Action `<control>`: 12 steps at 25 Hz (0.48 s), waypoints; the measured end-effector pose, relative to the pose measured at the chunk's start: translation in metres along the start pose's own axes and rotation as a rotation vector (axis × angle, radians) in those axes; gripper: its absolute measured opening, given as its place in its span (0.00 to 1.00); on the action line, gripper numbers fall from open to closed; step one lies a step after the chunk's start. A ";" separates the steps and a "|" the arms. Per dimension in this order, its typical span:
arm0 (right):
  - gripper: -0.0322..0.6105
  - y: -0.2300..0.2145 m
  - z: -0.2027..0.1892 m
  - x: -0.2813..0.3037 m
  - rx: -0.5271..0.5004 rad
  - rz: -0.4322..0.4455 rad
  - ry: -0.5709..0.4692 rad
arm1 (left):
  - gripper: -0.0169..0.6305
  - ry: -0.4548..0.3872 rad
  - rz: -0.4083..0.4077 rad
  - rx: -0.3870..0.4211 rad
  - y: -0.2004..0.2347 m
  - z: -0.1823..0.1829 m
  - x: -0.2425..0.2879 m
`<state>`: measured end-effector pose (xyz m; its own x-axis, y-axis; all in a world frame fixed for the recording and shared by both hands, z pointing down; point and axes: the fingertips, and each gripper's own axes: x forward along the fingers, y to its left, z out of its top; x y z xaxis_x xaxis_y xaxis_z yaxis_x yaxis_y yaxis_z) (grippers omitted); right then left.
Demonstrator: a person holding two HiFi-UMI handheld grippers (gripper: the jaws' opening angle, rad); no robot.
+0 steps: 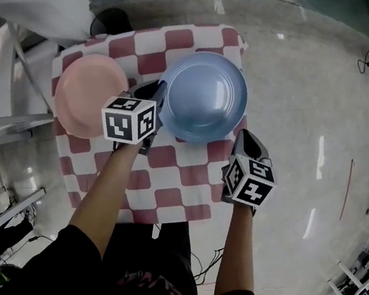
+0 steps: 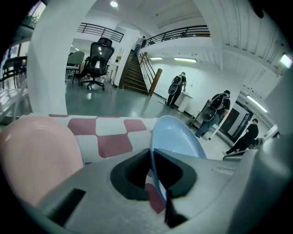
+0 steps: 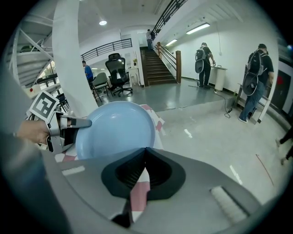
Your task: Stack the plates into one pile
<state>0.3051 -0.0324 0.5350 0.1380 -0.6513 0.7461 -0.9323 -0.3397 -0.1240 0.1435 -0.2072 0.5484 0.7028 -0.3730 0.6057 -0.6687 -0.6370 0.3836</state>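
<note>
Item: round pale-blue plate [image 1: 203,97], seemingly plastic, which lay over the right half of the red-and-white checked tabletop [image 1: 180,177]. A round pink plate [image 1: 86,93] sat just beside it on the left, and the two were not yet piled. Left tool [image 1: 156,96]: jaws were pinched on the blue plate's left rim, with the thin edge between the pads. Right tool [image 1: 243,144]: jaws were together on nothing, near the plate's right edge. Handling (judged, not tested): light, stiff, glossy and likely slippery; unlikely to shatter. Best hold was a deep bite on the rim, plate kept level.
</note>
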 end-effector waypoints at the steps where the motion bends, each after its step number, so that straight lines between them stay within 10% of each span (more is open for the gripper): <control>1: 0.07 0.003 0.001 0.000 -0.003 0.004 -0.001 | 0.05 -0.003 0.005 0.001 0.002 0.001 -0.003; 12: 0.07 0.058 0.016 0.016 -0.073 0.084 -0.004 | 0.05 -0.038 0.068 -0.037 0.048 0.008 -0.045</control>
<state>0.2589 -0.0732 0.5299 0.0597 -0.6784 0.7323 -0.9626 -0.2334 -0.1377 0.0818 -0.2268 0.5344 0.6636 -0.4406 0.6046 -0.7234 -0.5839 0.3685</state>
